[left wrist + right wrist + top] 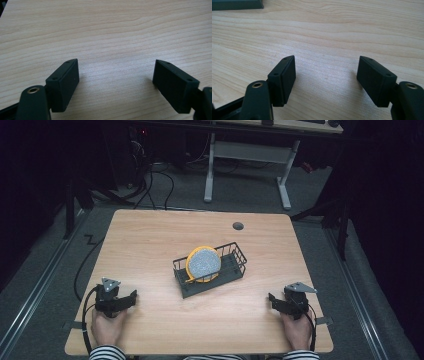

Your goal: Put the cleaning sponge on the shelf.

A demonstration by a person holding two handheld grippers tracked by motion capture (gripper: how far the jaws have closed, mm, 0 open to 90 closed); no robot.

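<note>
Wire basket (235, 265) held yellow-rimmed grey disc (204, 263), propped upright; sat between, beyond left gripper (131, 298), right gripper (272, 301); both jaws apart, empty.

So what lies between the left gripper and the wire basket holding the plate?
Nothing: in the high view, bare table separates the left gripper from the wire basket holding the plate.

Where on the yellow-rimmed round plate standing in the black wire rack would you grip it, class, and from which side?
Probably grip the plate by its upper rim, coming down from above. It stands on edge, tilted in the wire rack, so only the top edge stands clear of the wires. Both the left gripper and right gripper are open.
</note>
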